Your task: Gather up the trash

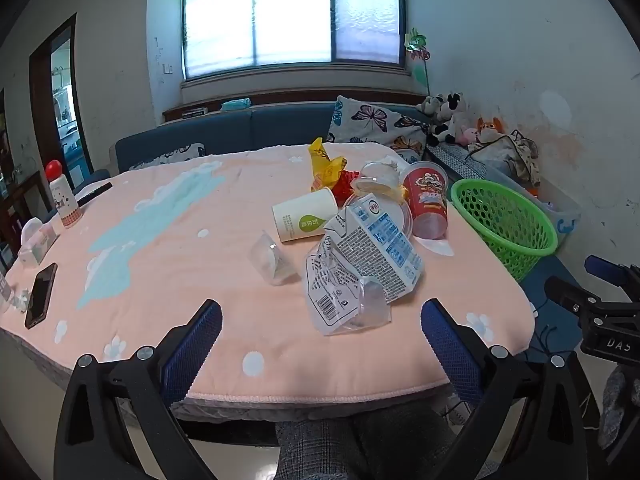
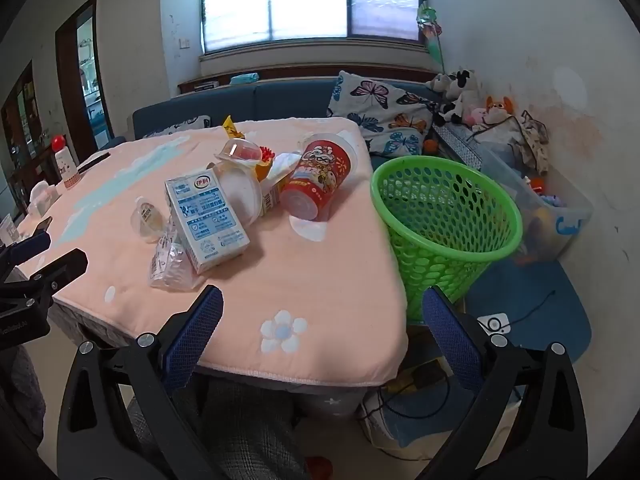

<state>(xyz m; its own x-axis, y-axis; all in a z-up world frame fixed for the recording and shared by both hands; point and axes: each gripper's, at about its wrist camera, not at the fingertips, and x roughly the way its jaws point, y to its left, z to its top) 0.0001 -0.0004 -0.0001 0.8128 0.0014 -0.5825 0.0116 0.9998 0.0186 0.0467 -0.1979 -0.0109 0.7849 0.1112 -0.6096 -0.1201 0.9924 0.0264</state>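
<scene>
- Trash heap mid-table: milk carton (image 2: 206,220) lying flat, long axis slanting away and to the left, crumpled clear wrapper (image 2: 170,262) at its near end, red cup (image 2: 318,182) tipped over beside it.
- Green basket (image 2: 444,224) off the table's right edge.
- Right gripper (image 2: 322,312) wide, empty, short of the heap, nearer the basket.
- Left gripper (image 1: 320,322) wide, empty, wrapper straight ahead; probably nearer the carton.
</scene>
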